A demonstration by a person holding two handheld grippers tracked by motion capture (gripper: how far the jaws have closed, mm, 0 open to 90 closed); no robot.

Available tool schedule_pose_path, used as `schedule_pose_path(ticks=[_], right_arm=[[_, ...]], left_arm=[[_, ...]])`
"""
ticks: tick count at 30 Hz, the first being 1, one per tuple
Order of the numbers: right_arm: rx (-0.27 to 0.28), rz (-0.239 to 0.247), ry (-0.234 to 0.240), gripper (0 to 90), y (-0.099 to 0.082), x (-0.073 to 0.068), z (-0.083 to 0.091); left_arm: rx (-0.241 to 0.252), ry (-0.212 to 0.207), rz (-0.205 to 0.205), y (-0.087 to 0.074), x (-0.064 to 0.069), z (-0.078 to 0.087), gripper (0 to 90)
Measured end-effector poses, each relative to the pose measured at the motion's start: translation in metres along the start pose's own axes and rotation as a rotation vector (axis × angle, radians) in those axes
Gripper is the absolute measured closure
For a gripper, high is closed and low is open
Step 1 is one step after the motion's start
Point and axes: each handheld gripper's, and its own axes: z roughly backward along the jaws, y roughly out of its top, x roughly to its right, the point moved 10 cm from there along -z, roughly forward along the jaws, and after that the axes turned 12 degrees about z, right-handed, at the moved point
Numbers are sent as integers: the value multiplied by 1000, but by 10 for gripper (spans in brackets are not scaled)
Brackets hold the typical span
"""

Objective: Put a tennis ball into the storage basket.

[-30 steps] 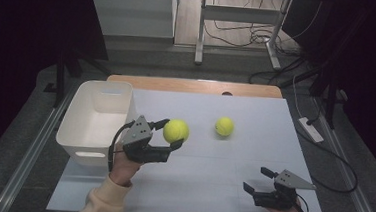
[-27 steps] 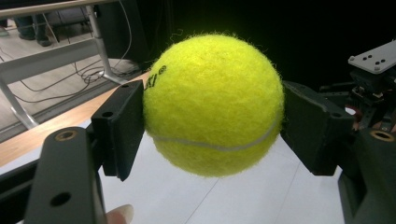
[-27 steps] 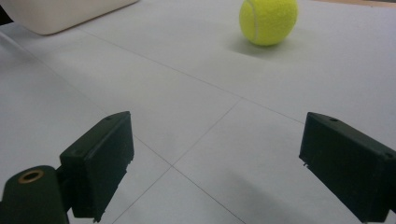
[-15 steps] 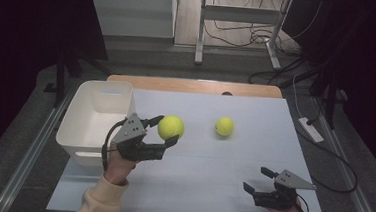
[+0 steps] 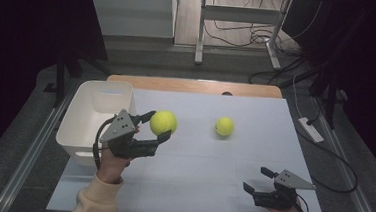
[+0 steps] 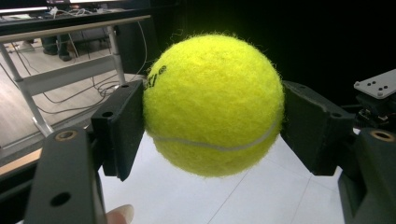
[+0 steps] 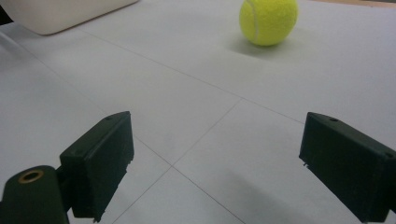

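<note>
So one tennis ball (image 5: pixel 163 123) is clamped in the left gripper (image 5: pixel 157 126), held up left of centre in the high view. The white bin (image 5: pixel 77 123) sits just to its left. The right gripper (image 5: pixel 255 183) is parked lower right, jaws apart.

High overhead – two close jaw-level views

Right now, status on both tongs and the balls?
Left tongs shut on tennis ball. Right tongs open, empty. Second ball on table; white bin alongside.
</note>
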Motion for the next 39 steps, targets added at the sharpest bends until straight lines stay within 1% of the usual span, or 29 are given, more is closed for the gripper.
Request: schedule_pose_path(ticks=[8, 13, 17, 24, 25, 26, 28, 39], right_arm=[[1, -4, 2, 99, 0, 0, 0], [3, -3, 1, 99, 0, 0, 0], [4, -3, 1, 99, 0, 0, 0], [3, -2, -1, 99, 0, 0, 1], [3, -3, -2, 99, 0, 0, 1], [4, -3, -2, 99, 0, 0, 1], [3, -3, -2, 99, 0, 0, 1], [7, -2, -1, 99, 1, 1, 1]], left_arm=[[5, 14, 5, 3, -5, 4, 270], [11, 31, 11, 4, -10, 7, 270], [16, 42, 6, 5, -12, 9, 270], [18, 80, 4, 6, -21, 13, 270], [18, 80, 4, 6, -21, 13, 270], [20, 90, 7, 7, -23, 14, 270], [20, 93, 8, 7, -24, 15, 270], [29, 155, 41, 10, -42, 28, 270]])
